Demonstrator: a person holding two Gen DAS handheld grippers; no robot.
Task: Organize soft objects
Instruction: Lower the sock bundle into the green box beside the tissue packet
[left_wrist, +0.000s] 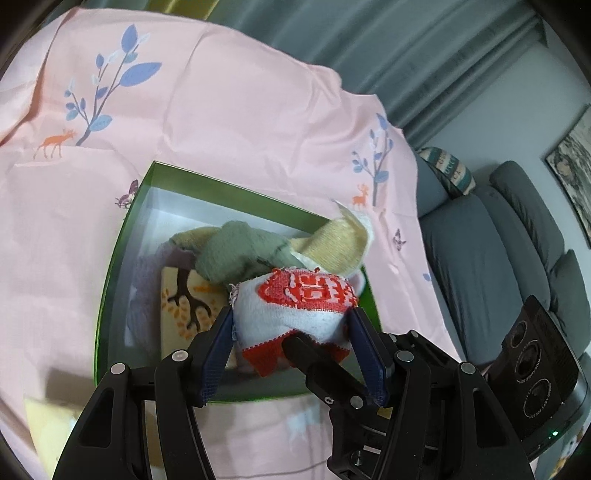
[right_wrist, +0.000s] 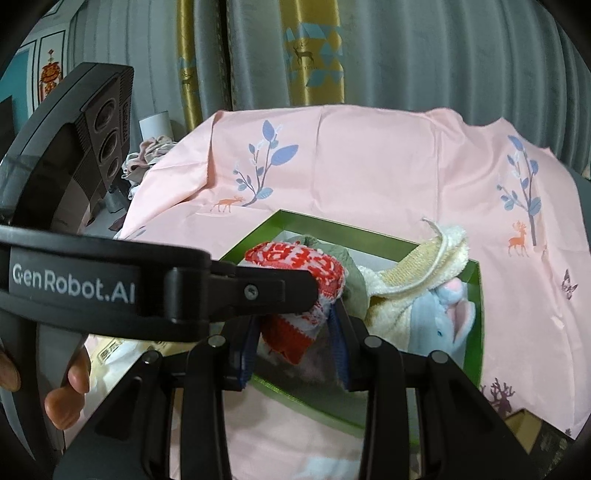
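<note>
A red-and-white knitted sock (left_wrist: 306, 306) is bunched over the green box (left_wrist: 110, 295). My left gripper (left_wrist: 291, 325) is shut on its white middle. My right gripper (right_wrist: 295, 325) is shut on its red-and-white lower end (right_wrist: 291, 336), and one right finger (left_wrist: 317, 365) reaches in from below in the left wrist view. The left gripper's body (right_wrist: 110, 284) crosses the right wrist view. In the box lie a grey-green sock (left_wrist: 240, 254), a yellow towel (left_wrist: 332, 240), a cream cloth with a tree print (left_wrist: 184, 302) and a blue plush toy (right_wrist: 443, 325).
The box (right_wrist: 474, 321) sits on a pink printed sheet (left_wrist: 221, 122) covering the surface. A grey sofa (left_wrist: 498, 240) with a patterned cushion stands right of it. Grey curtains (right_wrist: 406, 55) hang behind. A person's fingers (right_wrist: 70, 387) hold the left gripper.
</note>
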